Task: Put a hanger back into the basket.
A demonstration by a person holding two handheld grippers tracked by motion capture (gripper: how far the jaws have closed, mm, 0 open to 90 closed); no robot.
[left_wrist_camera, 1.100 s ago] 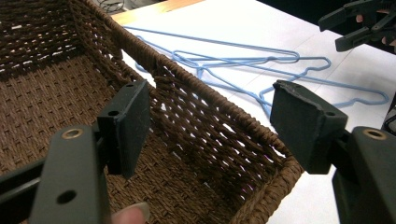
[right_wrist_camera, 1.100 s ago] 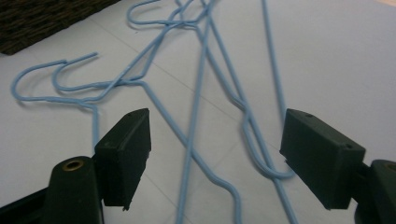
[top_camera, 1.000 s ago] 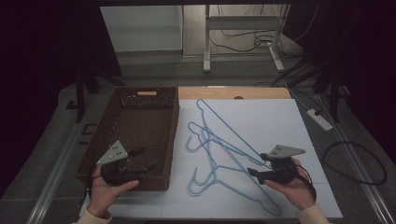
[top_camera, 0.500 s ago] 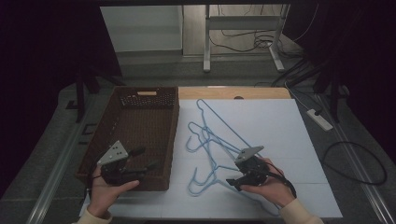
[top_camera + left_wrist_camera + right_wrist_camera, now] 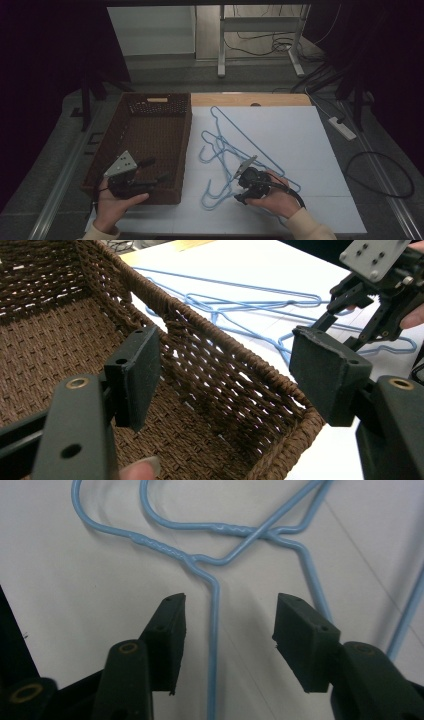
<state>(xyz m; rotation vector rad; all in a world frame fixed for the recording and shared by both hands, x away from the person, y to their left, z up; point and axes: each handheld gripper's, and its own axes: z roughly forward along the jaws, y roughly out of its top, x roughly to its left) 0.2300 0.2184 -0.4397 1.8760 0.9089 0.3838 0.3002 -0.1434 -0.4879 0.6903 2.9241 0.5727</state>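
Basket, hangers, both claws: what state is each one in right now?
Basket: upright, open top, nothing inside.
Hangers: tangled pile of blue wire, lying flat on the white sheet, none lifted.
Left claw: open, holding nothing, its jaws astride the basket's near corner.
Right claw: open, low over the pile, one hanger wire running between its jaws, not gripped.

Basket (image 5: pixel 150 135) left on table (image 5: pixel 300 130); hangers (image 5: pixel 235 150) just right of basket.
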